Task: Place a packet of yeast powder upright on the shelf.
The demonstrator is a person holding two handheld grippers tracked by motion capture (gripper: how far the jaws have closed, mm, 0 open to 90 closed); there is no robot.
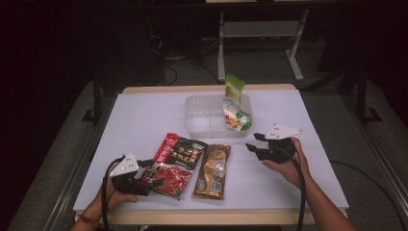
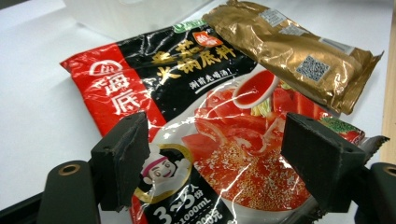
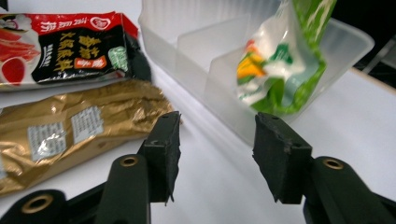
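Note:
A red and black soup-base packet (image 1: 178, 161) (image 2: 187, 93) lies flat on the white table. My left gripper (image 1: 155, 173) (image 2: 217, 135) is at its near left corner, jaws standing wide to either side of the packet's lower end, and I see no pad pressing on it. A gold foil packet (image 1: 212, 171) (image 2: 289, 51) (image 3: 70, 130) lies just right of the red one. My right gripper (image 1: 252, 141) (image 3: 217, 126) hovers open and empty right of the gold packet, near the front of a clear plastic container (image 1: 202, 120) (image 3: 187, 51). A green and white pouch (image 1: 235, 103) (image 3: 285, 60) stands in the container's right compartment.
The white table (image 1: 144, 120) has bare room at the left, the far right and along the front edge. The container's left compartment holds nothing. The red packet (image 3: 65, 46) appears beyond the gold one in the right gripper view. Dark floor and desk legs lie behind the table.

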